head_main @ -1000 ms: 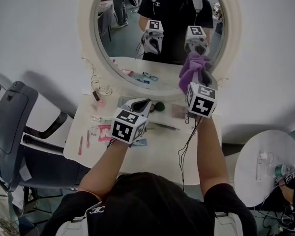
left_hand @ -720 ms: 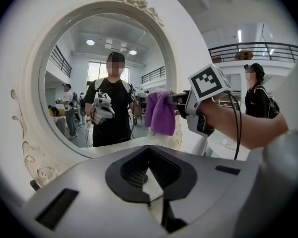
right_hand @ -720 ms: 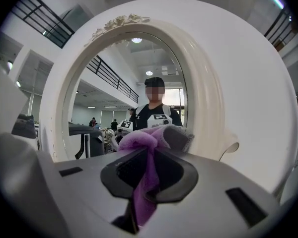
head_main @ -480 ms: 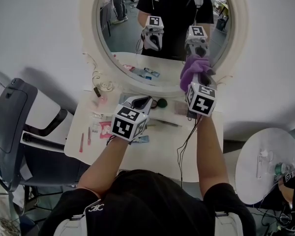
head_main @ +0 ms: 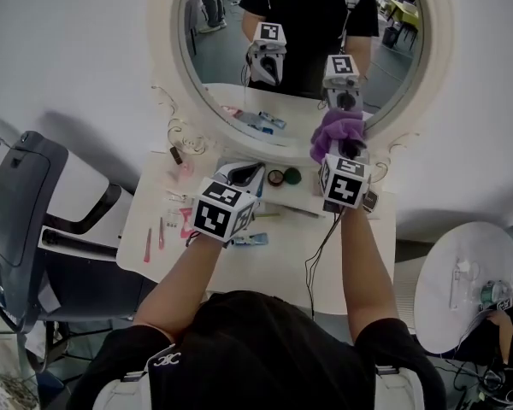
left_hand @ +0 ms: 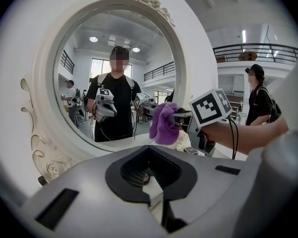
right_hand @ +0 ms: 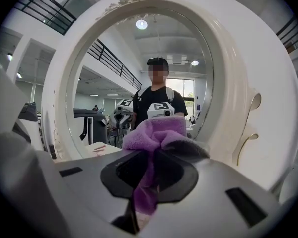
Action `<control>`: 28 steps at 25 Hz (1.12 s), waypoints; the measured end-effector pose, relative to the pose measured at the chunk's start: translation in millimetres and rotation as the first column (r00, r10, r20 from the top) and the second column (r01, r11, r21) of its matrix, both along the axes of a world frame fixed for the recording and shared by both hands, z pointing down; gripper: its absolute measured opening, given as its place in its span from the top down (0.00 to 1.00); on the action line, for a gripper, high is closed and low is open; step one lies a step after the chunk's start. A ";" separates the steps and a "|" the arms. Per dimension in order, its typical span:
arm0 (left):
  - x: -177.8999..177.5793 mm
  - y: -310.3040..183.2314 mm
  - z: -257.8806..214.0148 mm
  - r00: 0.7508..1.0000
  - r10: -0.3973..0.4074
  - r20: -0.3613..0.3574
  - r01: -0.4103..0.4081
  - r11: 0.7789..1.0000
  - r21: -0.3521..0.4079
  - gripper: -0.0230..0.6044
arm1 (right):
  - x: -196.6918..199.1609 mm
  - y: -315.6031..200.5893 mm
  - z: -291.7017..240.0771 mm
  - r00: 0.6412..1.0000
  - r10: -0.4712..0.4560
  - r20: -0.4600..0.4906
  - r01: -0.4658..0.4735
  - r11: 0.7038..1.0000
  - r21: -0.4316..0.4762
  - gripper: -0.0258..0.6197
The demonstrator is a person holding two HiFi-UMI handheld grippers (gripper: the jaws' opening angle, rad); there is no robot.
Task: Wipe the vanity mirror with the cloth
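The oval vanity mirror (head_main: 231, 75) in its white carved frame stands at the back of the white table (head_main: 265, 272). My right gripper (head_main: 342, 148) is shut on a purple cloth (head_main: 337, 130), held up at the glass's lower right, close to the frame; I cannot tell whether it touches. In the right gripper view the cloth (right_hand: 156, 133) bunches over the shut jaws, with the mirror (right_hand: 114, 68) straight ahead. My left gripper (head_main: 244, 176) hovers over the table below the mirror, shut and empty. The left gripper view shows the mirror (left_hand: 89, 73) and the cloth (left_hand: 164, 124).
Small cosmetics lie along the table's back and left: a round dark compact (head_main: 284, 177), a pink packet (head_main: 181, 226), red sticks (head_main: 148, 244). A grey chair (head_main: 26, 203) stands at the left. A round white side table (head_main: 466, 280) stands at the right. People show in the glass.
The right gripper has carried the cloth lower on the glass, toward the bottom right rim. The left gripper has barely moved. The head view has shifted slightly.
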State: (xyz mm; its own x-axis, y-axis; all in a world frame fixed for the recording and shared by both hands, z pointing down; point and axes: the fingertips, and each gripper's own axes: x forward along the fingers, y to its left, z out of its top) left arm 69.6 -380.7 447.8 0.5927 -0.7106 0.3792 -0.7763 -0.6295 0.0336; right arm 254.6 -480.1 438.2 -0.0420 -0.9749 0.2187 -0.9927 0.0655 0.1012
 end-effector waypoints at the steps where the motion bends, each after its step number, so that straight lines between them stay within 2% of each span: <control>1: -2.1 -0.3 0.8 1.000 -0.003 -0.002 0.003 1.000 -0.002 0.97 | -3.3 -0.7 3.7 1.000 -0.009 0.004 0.009 1.000 -0.004 0.88; 4: -8.3 0.2 4.7 1.000 -0.013 -0.005 0.012 1.000 -0.012 0.97 | -12.1 -1.4 13.1 1.000 -0.025 -0.006 0.025 1.000 -0.018 0.88; 10: -25.1 -0.6 12.8 0.999 -0.043 -0.009 0.042 0.999 -0.028 0.97 | -31.2 -4.4 26.2 0.994 -0.055 -0.093 0.053 0.998 -0.028 0.88; 14: -37.6 -2.3 12.7 0.997 -0.071 -0.010 0.071 0.997 -0.028 0.97 | -45.5 -6.5 34.6 0.995 -0.078 -0.056 0.075 0.995 -0.058 0.88; 20: -52.5 -1.5 19.3 0.995 -0.097 0.000 0.097 0.994 -0.044 0.97 | -64.9 -8.6 40.6 0.994 -0.090 -0.064 0.089 0.996 -0.018 0.88; 28: -75.5 -2.9 23.5 0.991 -0.132 0.002 0.132 0.990 -0.054 0.97 | -93.3 -12.4 52.5 0.996 -0.084 -0.036 0.083 0.996 -0.029 0.88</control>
State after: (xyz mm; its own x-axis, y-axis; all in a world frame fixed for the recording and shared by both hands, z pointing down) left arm -5.9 -383.6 471.2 0.4955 -0.7612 0.4184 -0.8524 -0.5187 0.0658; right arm 161.3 -492.5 490.7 -0.1144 -0.9619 0.2485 -0.9792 0.1514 0.1353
